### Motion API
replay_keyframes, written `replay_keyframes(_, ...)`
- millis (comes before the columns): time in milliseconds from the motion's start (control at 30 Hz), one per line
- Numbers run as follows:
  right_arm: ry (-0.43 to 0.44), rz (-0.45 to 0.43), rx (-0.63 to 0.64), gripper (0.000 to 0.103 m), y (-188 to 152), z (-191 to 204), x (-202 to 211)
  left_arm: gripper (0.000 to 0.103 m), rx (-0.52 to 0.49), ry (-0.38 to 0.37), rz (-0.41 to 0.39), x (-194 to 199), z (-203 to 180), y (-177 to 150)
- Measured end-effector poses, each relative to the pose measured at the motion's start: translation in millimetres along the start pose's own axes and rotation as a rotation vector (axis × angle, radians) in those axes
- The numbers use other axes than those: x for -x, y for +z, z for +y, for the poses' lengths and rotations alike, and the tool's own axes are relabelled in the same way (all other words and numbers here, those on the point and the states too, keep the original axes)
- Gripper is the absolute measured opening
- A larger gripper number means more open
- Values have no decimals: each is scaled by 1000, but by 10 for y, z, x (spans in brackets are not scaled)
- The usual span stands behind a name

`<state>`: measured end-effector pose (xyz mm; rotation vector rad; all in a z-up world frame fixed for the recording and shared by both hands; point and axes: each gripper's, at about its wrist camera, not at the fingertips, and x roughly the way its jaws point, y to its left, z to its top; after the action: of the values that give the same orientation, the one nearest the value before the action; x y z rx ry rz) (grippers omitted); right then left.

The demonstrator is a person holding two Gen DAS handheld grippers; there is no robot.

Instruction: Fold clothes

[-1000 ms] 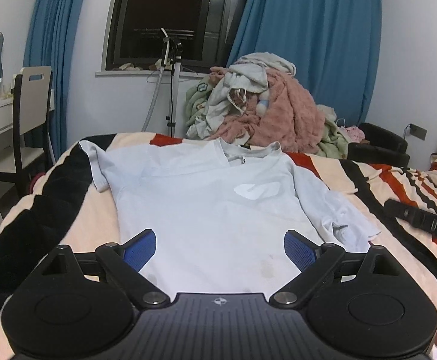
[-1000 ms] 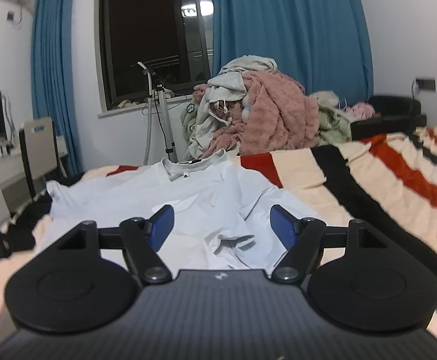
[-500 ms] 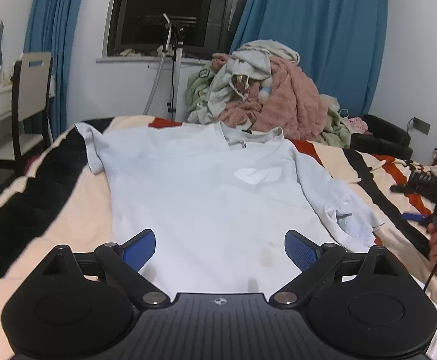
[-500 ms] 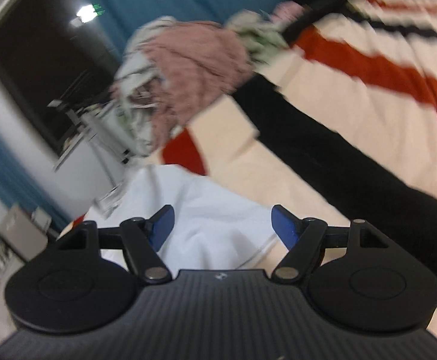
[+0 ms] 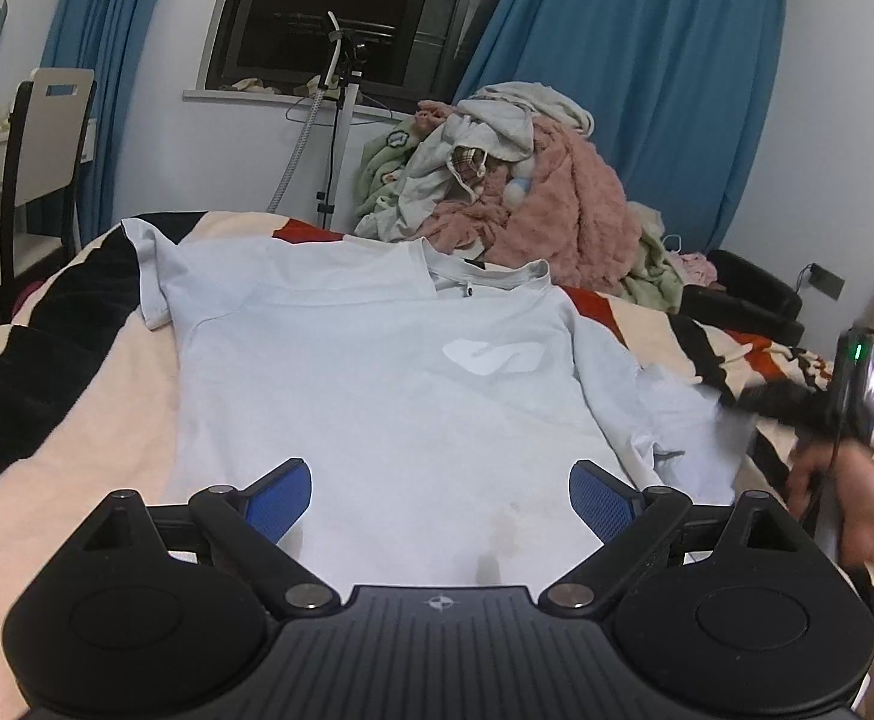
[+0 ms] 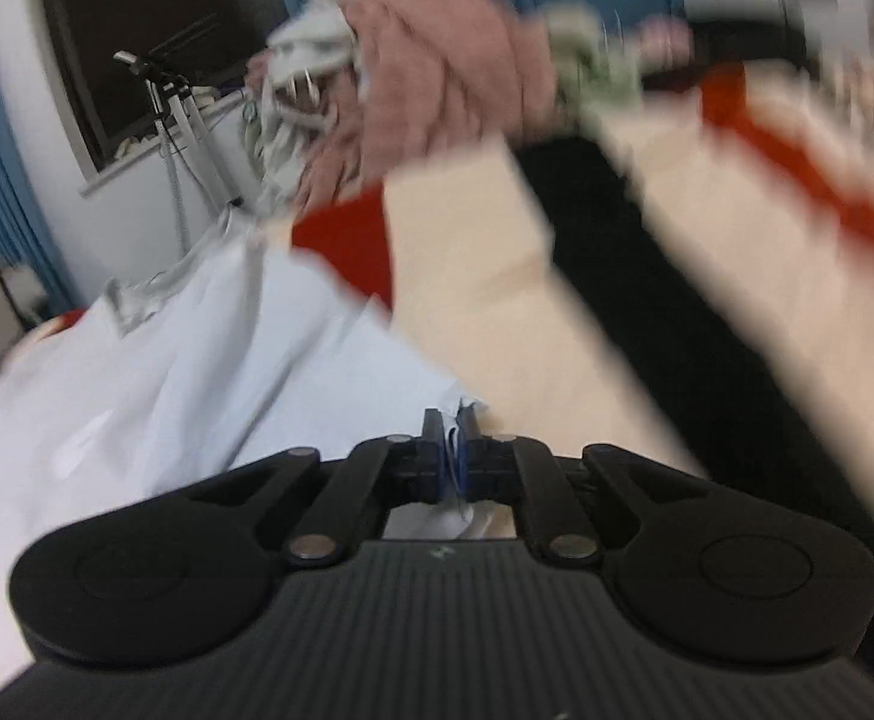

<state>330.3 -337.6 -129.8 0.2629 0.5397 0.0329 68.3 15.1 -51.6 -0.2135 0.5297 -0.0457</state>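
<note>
The right gripper [image 6: 450, 441] has its jaws pressed together on the right sleeve edge of the pale blue T-shirt [image 5: 377, 372]. The left gripper [image 5: 440, 492] hangs with jaws spread over the shirt's near hem. The shirt lies flat on the striped blanket [image 5: 65, 420].

Both grippers share one build: a black ribbed housing with a small round crosshair mark, two round black discs at the sides, and black linkage arms pinned with silver screws. The left gripper [image 5: 439, 497] carries blue textured pads [image 5: 277, 498]. The right gripper [image 6: 450, 443] has thin blue pads.
</note>
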Motion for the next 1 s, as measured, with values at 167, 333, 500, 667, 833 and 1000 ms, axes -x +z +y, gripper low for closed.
replay_keyframes(167, -207, -135, 165, 6, 781, -116, -107, 94, -1, -26, -4, -151, 19, 11)
replay_keyframes(333, -422, -145, 232, 6, 1225, -355, -666, 94, -47, -5, 21, -398, 71, -46)
replay_keyframes(500, -464, -113, 273, 8, 1101, -489, -1205, 94, -18, 11, 74, -680, 170, -63)
replay_keyframes(667, -289, -89, 179, 57, 956, -573, -1195, 94, -18, 15, 68, -783, 180, -49)
replay_keyframes(833, -128, -126, 172, 86, 874, -352, -667, 94, -26, -10, 29, -651, 109, -4)
replay_keyframes(1000, -54, -162, 122, 86, 767, -37, 261, 94, -45, -47, -34, -326, 34, 28)
